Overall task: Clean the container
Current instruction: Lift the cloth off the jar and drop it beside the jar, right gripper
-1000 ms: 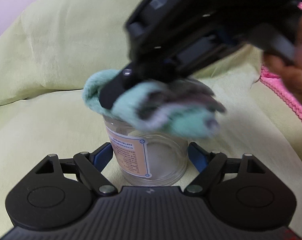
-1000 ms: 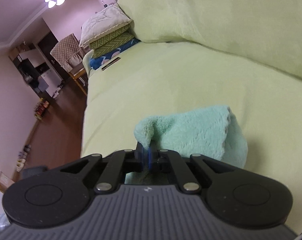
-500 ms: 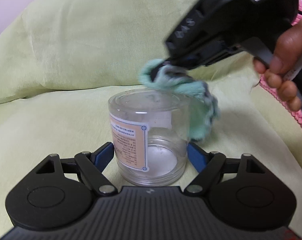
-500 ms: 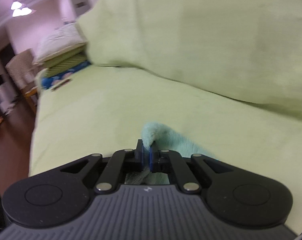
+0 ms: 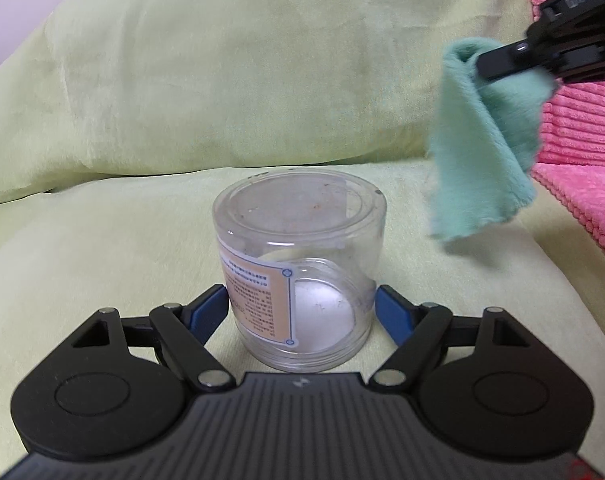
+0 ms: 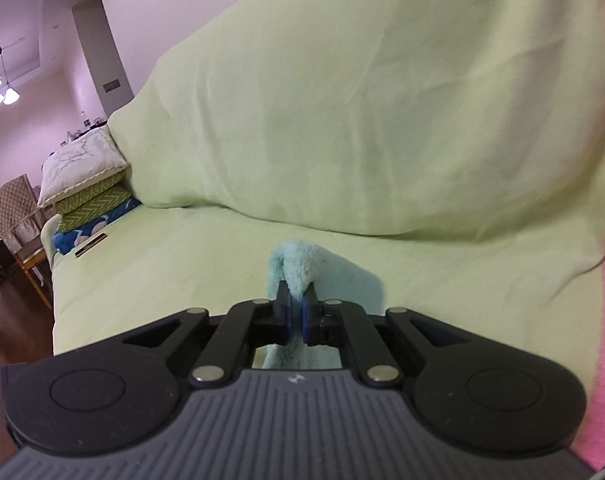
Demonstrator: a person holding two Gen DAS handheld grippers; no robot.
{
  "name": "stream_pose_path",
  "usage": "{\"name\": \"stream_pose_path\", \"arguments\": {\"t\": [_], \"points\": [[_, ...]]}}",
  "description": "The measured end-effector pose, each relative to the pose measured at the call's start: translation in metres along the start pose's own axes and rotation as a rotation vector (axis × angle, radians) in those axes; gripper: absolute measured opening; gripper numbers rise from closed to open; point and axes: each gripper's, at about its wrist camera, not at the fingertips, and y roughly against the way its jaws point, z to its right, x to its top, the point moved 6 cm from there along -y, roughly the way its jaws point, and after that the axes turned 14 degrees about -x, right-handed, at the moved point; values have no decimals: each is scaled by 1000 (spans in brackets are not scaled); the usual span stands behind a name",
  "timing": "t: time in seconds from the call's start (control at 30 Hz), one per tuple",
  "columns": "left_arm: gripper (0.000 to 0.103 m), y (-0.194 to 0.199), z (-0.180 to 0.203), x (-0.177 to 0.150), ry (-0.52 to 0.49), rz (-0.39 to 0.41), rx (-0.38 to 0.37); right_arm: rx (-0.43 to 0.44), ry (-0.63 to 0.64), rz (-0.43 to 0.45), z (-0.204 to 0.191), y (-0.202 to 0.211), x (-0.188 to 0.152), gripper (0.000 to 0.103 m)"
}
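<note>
A clear round container (image 5: 302, 248) with an orange label stands on the pale green sheet in the left wrist view. My left gripper (image 5: 298, 304) is closed on its lower part, one blue pad (image 5: 208, 306) pressed against each side. Small specks show on its top surface. A teal cloth (image 5: 482, 152) hangs in the air to the upper right of the container, apart from it, pinched by my right gripper (image 5: 498, 64). In the right wrist view, my right gripper (image 6: 296, 312) is shut on a fold of the cloth (image 6: 302, 264).
The pale green sheet (image 5: 102, 240) covers the seat and a large cushion (image 5: 222, 72) behind. A pink ribbed blanket (image 5: 574, 152) lies at the right. Stacked pillows (image 6: 86, 188) sit at the far left end, with a wooden floor (image 6: 6, 328) beyond.
My right gripper has lifted the teal cloth off the top of the container and carried it up and to the right. The left gripper and container have stayed put.
</note>
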Motion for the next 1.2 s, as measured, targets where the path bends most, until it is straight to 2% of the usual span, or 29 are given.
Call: {"name": "stream_pose_path", "arguments": {"t": [0.13,0.2,0.3,0.47,0.6,0.67,0.73,0.93,1.0,1.03,1.13,1.2], "points": [[81,29,44,-13,-1,0,-1,-31,34,24,4,11,5,4],[81,50,81,-23,-3,1,-3,-61,49,38,7,17,6,4],[81,85,141,-40,-6,0,-7,-49,39,60,12,30,9,4],[81,63,114,-30,-7,0,-6,-49,87,77,12,63,8,4],[81,41,85,-20,-6,0,-5,-68,149,27,8,83,4,4],[81,90,153,-23,2,0,9,-87,191,-33,4,84,0,4],[81,101,169,-30,-21,-2,-29,-129,255,-107,-4,61,-16,4],[81,88,157,-31,-18,0,-32,-276,457,-267,-20,-30,-88,4],[81,90,162,-33,-17,-1,-33,-263,418,-309,-20,-45,-106,5],[81,92,166,-35,-16,-1,-33,-257,395,-299,-20,-46,-110,7],[81,97,176,-37,-13,-3,-32,-250,337,-309,-15,-40,-109,8],[81,104,186,-39,-11,-4,-32,-224,286,-343,-11,-34,-105,15]]}}
